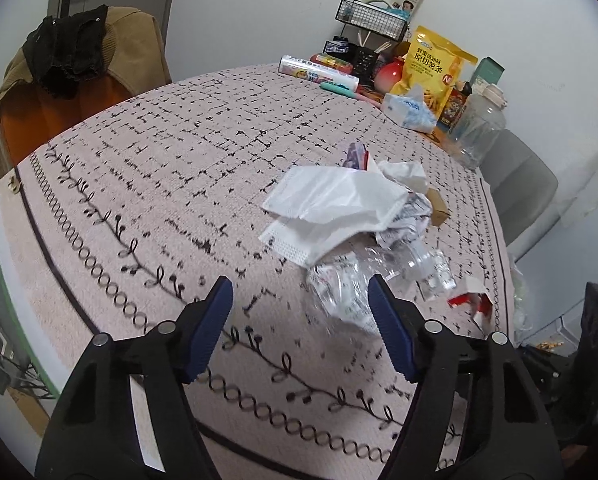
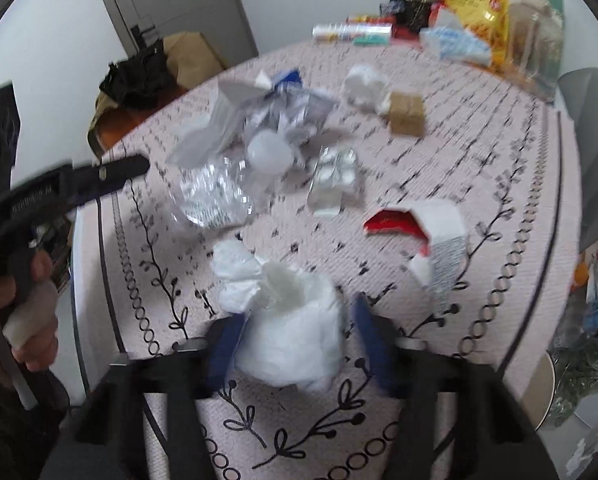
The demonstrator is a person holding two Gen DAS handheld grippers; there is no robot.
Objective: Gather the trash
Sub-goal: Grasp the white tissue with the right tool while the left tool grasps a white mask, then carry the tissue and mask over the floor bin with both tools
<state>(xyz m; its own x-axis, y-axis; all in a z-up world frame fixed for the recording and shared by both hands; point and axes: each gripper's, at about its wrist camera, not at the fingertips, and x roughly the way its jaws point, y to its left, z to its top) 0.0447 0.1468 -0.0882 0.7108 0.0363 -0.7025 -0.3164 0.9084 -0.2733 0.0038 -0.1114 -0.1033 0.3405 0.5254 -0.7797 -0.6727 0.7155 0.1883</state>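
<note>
Trash lies in a heap on the patterned tablecloth [image 1: 159, 184]: white face masks [image 1: 331, 204], crumpled clear plastic [image 1: 339, 296], a small brown box [image 1: 437, 206] and a torn red and white wrapper [image 1: 471, 300]. My left gripper [image 1: 299, 280] stands open low over the cloth, with the clear plastic against its right finger. In the right wrist view a white crumpled wad [image 2: 291, 340] sits between the blue pads of my right gripper [image 2: 297, 320], which hug both its sides. Beyond it lie the clear plastic [image 2: 215, 196], a blister pack [image 2: 335, 180] and the wrapper [image 2: 415, 232].
At the far side of the table stand a yellow snack bag [image 1: 435, 68], a tissue pack [image 1: 407, 110], a clear jar [image 1: 479, 128] and a wire rack [image 1: 373, 20]. A chair draped with clothes [image 1: 79, 64] is far left, a grey chair [image 1: 519, 184] right. A hand [image 2: 27, 320] holds the left gripper.
</note>
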